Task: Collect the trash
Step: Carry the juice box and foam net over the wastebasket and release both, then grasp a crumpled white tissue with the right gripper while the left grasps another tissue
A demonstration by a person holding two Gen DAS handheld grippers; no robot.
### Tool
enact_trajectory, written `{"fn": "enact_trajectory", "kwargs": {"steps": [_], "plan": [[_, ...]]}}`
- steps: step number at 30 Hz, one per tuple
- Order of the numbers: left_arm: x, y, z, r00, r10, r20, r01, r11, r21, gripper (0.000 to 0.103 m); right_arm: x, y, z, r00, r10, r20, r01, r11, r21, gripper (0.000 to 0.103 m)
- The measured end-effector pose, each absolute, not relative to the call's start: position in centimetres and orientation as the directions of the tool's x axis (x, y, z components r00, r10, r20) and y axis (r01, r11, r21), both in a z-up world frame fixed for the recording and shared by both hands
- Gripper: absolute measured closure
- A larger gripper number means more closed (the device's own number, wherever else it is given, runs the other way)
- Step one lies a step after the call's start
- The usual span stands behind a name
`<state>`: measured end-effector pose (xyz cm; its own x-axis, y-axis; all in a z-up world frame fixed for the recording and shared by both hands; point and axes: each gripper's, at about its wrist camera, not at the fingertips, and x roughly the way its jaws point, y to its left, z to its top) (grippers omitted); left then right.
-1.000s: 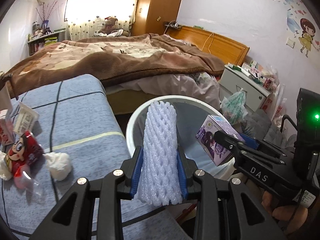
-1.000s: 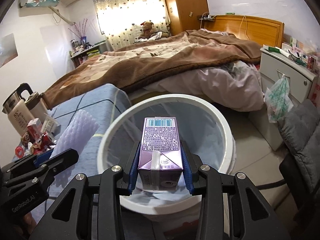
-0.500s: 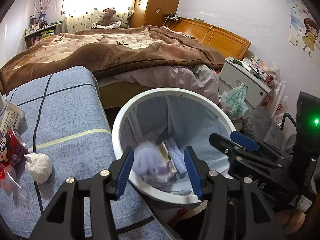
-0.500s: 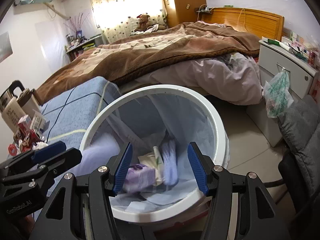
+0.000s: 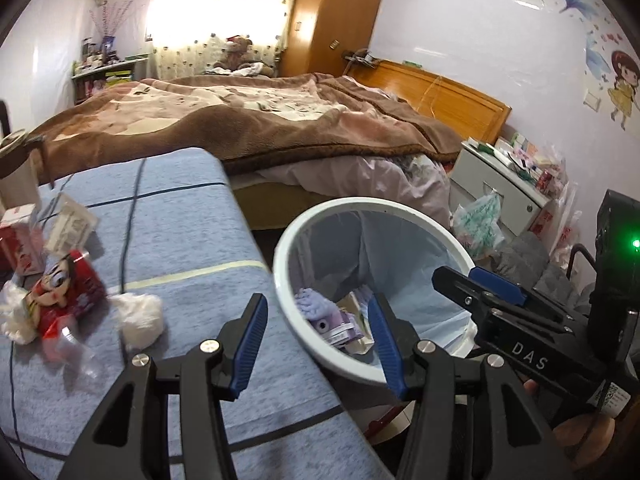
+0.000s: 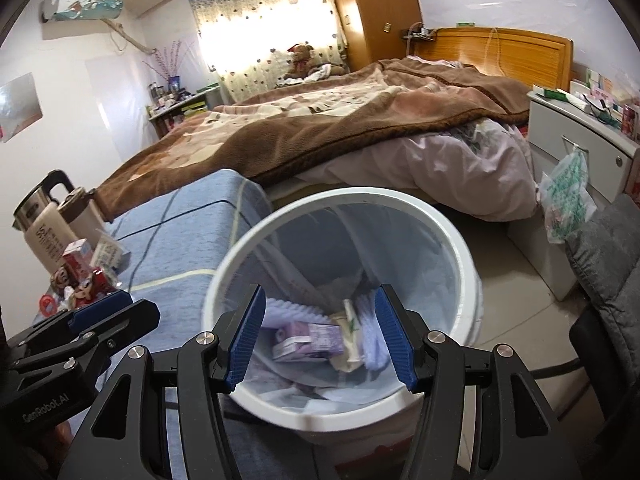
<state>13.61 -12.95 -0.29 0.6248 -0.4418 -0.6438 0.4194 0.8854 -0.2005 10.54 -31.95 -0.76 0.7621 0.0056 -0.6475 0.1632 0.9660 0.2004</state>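
A white trash bin (image 5: pixel 288 240) with a pale blue liner stands beside the blue-covered table; it also shows in the right wrist view (image 6: pixel 472 264). Inside lie a purple carton (image 6: pixel 308 340), a white foam net sleeve (image 6: pixel 288 314) and other scraps. My left gripper (image 5: pixel 316 340) is open and empty over the bin's near rim and the table edge. My right gripper (image 6: pixel 320 340) is open and empty above the bin. On the table lie a crumpled white tissue (image 5: pixel 140 316), a red cartoon packet (image 5: pixel 66 288) and a clear wrapper (image 5: pixel 68 344).
The blue table (image 5: pixel 168 216) also holds a red-and-white carton (image 5: pixel 20 236), a paper packet (image 5: pixel 72 224) and a kettle (image 6: pixel 44 220). A bed with a brown blanket (image 5: pixel 260 120) lies behind. A nightstand (image 5: pixel 500 184) and a green bag (image 5: pixel 480 220) stand at the right.
Both grippers opened. The foam sleeve and the purple carton dropped into the bin. The left gripper has since swung left toward the table.
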Motion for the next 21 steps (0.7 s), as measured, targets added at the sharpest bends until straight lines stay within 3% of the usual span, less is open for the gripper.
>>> {"fn": "enact_trajectory", "kwargs": {"steps": [21], "plan": [[11.8, -0.3, -0.1, 0.746, -0.267, -0.610, 0.182, 0.963, -0.199, 0.047, 11.6, -21.6, -0.7, 0.748, 0.187, -0.637, -0.094, 0.980, 0.177, 0.045]]}}
